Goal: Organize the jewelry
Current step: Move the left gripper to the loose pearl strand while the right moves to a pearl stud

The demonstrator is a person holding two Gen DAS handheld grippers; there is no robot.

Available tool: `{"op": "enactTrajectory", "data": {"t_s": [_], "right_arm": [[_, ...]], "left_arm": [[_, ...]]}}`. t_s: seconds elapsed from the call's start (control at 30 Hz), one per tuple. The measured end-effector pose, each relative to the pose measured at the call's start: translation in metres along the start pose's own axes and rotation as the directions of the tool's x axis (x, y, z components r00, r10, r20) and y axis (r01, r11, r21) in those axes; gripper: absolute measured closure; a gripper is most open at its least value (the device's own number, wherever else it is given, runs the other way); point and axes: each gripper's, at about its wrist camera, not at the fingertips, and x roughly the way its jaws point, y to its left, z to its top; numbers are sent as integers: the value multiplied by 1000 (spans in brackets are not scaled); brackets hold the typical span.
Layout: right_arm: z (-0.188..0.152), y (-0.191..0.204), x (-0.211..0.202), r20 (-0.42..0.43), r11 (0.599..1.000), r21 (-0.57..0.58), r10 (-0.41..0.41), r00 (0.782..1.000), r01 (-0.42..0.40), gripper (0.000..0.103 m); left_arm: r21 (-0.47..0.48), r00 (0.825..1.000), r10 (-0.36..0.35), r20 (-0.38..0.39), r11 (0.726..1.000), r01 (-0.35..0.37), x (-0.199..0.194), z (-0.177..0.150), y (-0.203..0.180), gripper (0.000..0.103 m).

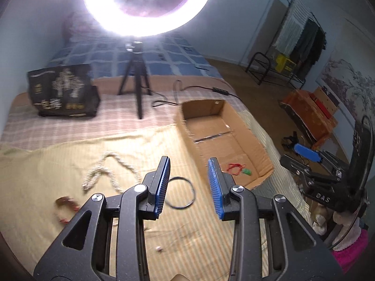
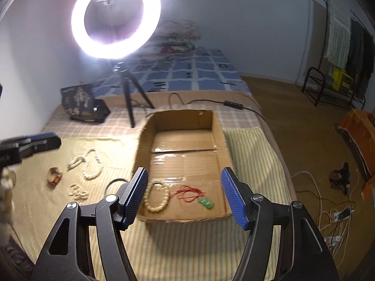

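Both claws gape empty: the left claw (image 1: 188, 182) over a black ring (image 1: 180, 193), the right claw (image 2: 185, 195) before the cardboard box (image 2: 218, 126) (bead bracelet (image 2: 155, 196) inside).

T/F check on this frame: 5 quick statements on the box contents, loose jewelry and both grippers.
1. The cardboard box holds a green pendant on red cord. True.
2. A cream bead bracelet lies in the box. True.
3. The left gripper grips the black ring. False: open, holding nothing.
4. The right gripper is shut. False: open.
5. The long cream necklace is in the box. False: on the mat beside it.
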Motion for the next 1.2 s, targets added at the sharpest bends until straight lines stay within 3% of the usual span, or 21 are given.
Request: {"op": "enactTrajectory", "data": {"t_s": [0.23,0.43,0.8,1.2], "right_arm": [[-5,36,-8,2,995,-56,78,997,-78,39],[-15,70,-2,-33,984,-110,135,990,-138,39],[-47,115,30,-171,956,-162,217,961,-245,39],[-78,156,68,-315,912,-237,254,915,-335,39]], "left_arm": [[-75,998,50,26,996,-48,-32,-10,47,70],[-131,998,67,-12,989,-68,-35,-30,81,70],[-150,989,17,-144,988,-38,9,-57,102,70],[-177,962,23,-273,981,-74,58,-75,122,70]]}}
